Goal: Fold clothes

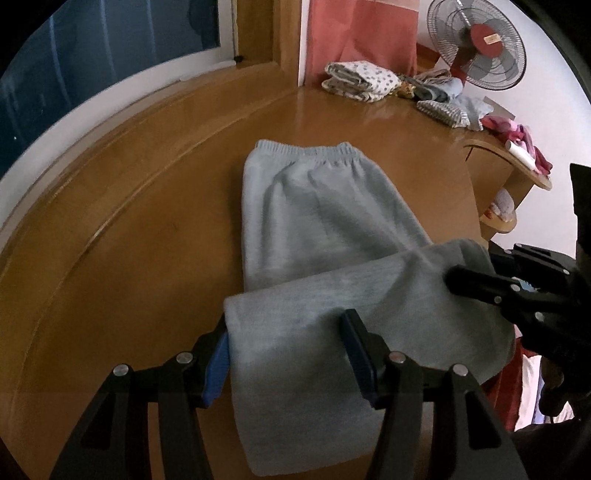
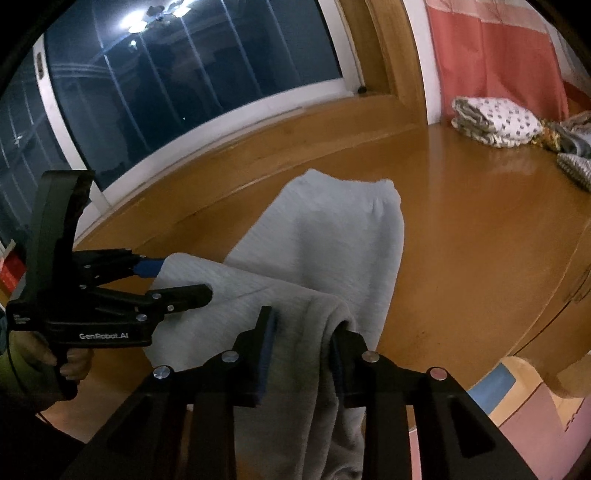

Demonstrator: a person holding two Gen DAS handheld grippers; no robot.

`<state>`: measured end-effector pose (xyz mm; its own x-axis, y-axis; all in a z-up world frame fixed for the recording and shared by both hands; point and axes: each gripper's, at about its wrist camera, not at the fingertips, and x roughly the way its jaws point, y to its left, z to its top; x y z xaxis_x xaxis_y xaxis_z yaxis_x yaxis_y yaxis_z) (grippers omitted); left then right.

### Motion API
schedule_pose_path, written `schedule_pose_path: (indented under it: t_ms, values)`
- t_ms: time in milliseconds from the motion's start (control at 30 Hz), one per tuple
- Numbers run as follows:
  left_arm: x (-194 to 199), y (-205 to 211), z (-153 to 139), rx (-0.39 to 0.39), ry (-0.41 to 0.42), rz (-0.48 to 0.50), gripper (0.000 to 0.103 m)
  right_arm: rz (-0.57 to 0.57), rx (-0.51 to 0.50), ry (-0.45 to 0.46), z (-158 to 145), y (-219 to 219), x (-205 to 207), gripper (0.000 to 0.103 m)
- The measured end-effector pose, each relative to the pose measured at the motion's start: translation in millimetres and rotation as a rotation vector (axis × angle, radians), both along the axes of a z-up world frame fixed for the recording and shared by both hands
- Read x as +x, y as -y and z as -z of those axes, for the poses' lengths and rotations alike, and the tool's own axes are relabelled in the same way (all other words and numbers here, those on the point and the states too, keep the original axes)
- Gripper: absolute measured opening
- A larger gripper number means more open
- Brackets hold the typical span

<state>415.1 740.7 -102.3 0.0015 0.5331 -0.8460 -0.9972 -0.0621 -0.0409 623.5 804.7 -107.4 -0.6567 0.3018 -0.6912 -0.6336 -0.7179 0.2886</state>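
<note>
**A:** Starting with the biggest thing, what carried it all?

**B:** A glossy wooden table (image 1: 155,206) ran under a dark window (image 2: 192,62), with a pink curtain (image 1: 362,33) at the far corner.

**A:** And the garment?

**B:** Pale grey-blue knit trousers (image 1: 317,206) lay on the table, elastic waistband toward the window. The leg end was doubled over and lifted off the wood, draped across both grippers.

**A:** What else sat there?

**B:** A fan (image 1: 476,44) stood in the far right corner, and a pile of folded clothes (image 1: 362,79) lay near the curtain, well apart from the trousers.

**A:** The left gripper (image 1: 288,354)?

**B:** Its blue-padded fingers (image 1: 218,365) stood about half apart, the folded cloth lying between them. Whether the pads pressed on it I could not tell.

**A:** The right gripper (image 2: 301,354)?

**B:** Narrower. A thick roll of the cloth hung between its fingers (image 2: 264,354); again, I could not tell whether they gripped. A hand (image 2: 72,363) held the left gripper's handle.
</note>
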Motion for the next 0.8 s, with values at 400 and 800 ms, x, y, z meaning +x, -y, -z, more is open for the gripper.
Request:
schedule_pose_path:
  t_ms: [400, 800]
  values:
    - [-13, -11, 11, -0.030, 0.069, -0.057, 0.065, 0.031, -0.098, -0.004, 25, -23, 3, 0.046]
    - [12, -14, -11, 0.016, 0.035, -0.031, 0.063, -0.090, 0.112, 0.037, -24, 3, -6, 0.047]
